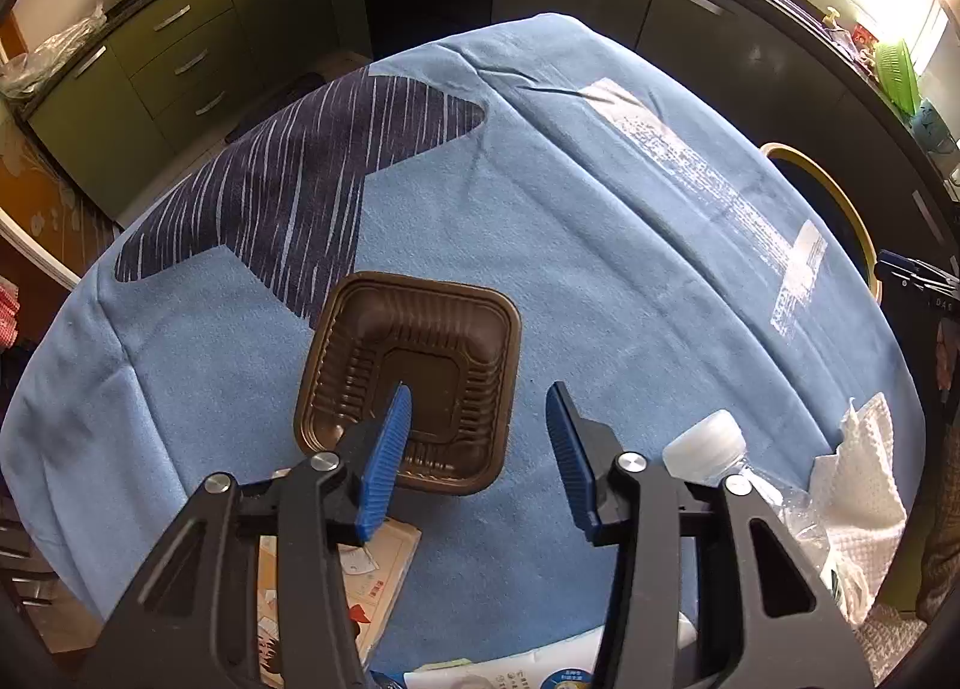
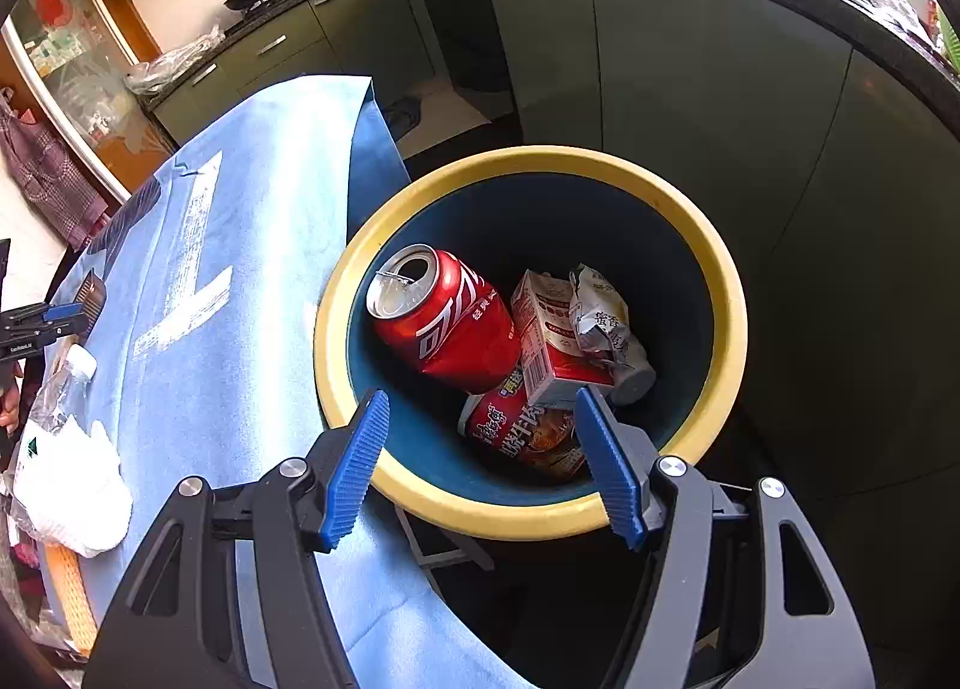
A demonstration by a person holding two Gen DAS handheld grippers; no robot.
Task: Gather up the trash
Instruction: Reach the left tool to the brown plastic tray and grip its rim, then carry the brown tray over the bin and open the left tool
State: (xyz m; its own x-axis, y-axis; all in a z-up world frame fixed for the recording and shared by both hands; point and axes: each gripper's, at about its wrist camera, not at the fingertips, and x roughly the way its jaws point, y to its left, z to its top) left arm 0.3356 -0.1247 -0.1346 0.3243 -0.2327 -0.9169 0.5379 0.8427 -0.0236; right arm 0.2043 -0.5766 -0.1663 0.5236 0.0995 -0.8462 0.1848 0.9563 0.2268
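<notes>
We have the left gripper [image 1: 480, 407] over the brown plastic tray [image 1: 411, 380], which sits on the blue-clothed desk [image 1: 600, 269] at about 6 o'clock in the left wrist view. Its jaws are apart and press on nothing: one blue pad dips inside the tray, the other hangs outside past the 3 o'clock wall, so that wall lies between them. To take it well, we judge we should sink a touch deeper so the pads straddle the ribbed wall below the rim, then close gently, since thin plastic like this will likely buckle or slip.

Our right gripper [image 2: 480, 461] hangs released and empty over the yellow-rimmed bin [image 2: 720, 293], beside the desk at 3 o'clock. Inside lie a red cola can [image 2: 450, 323], a small carton [image 2: 549, 341], a crumpled wrapper [image 2: 600, 323] and a noodle cup [image 2: 516, 431].

Near the tray, at 4 o'clock, stand a clear plastic bottle [image 1: 714, 449] and a white paper towel [image 1: 864, 467]; printed paper [image 1: 372, 575] lies at 7 o'clock. The bottle is the nearest thing to snag as we carry the tray across to the bin.
</notes>
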